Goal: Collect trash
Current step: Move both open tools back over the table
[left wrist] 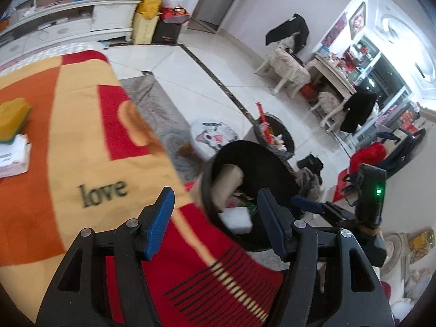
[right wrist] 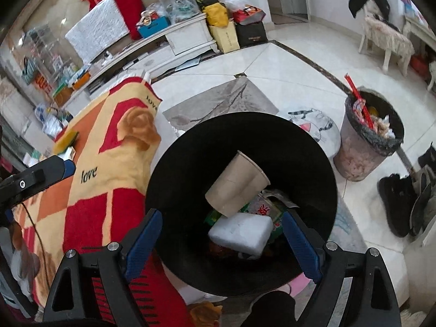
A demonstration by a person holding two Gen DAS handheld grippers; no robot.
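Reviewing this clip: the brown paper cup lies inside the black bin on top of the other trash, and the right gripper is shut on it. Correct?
Not quite. The right gripper is open and holds nothing; the brown paper cup does lie inside the black bin, on the other trash. The right wrist view shows it.

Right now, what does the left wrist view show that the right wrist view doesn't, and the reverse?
Only the left wrist view: the white tissue pack lying against the yellow-green sponge on the patterned blanket, and the red garment on the floor.

Only the right wrist view: the green snack wrappers deep in the black bin, and the dark shoes on the tiles.

Both: the brown paper cup and white foam block in that bin, the grey full wastebasket, and the cat-print stool. Both grippers are open, holding nothing.
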